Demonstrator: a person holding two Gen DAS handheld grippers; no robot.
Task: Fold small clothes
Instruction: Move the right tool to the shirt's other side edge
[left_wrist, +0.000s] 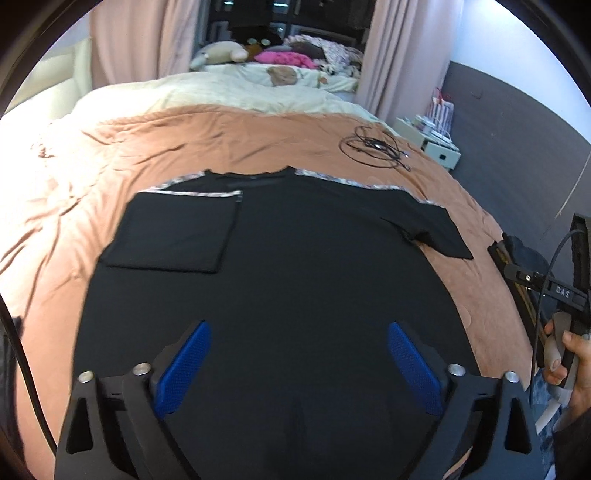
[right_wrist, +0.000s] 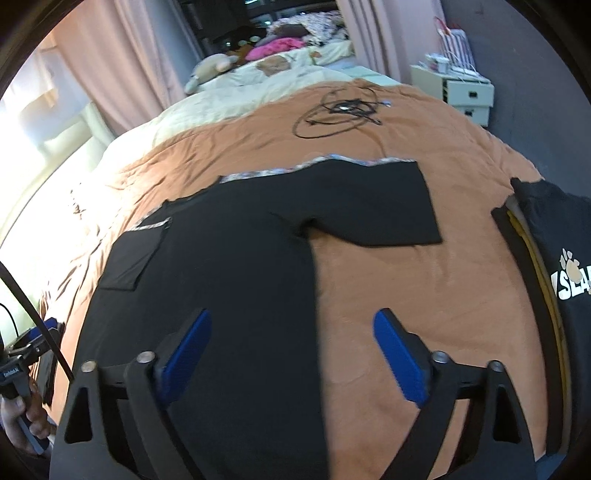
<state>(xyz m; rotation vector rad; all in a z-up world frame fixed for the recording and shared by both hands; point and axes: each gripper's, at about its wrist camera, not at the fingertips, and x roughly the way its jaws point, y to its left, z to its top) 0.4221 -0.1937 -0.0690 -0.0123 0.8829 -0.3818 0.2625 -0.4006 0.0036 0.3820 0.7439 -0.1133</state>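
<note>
A black T-shirt (left_wrist: 295, 266) lies flat on the brown bedspread, collar at the far end, with patterned trim along the shoulders. Its left sleeve (left_wrist: 173, 236) is folded in over the body; its right sleeve (left_wrist: 432, 225) lies spread out. My left gripper (left_wrist: 298, 362) is open and empty above the shirt's lower middle. In the right wrist view the shirt (right_wrist: 229, 266) fills the left half and the spread sleeve (right_wrist: 384, 206) lies ahead. My right gripper (right_wrist: 291, 350) is open and empty over the shirt's right edge.
A coil of black cable (left_wrist: 373, 147) lies on the bedspread (left_wrist: 147, 147) beyond the shirt. Another black garment with a white print (right_wrist: 554, 266) sits at the bed's right edge. A white drawer unit (right_wrist: 458, 88) stands by the dark wall. Pillows and toys lie at the far end.
</note>
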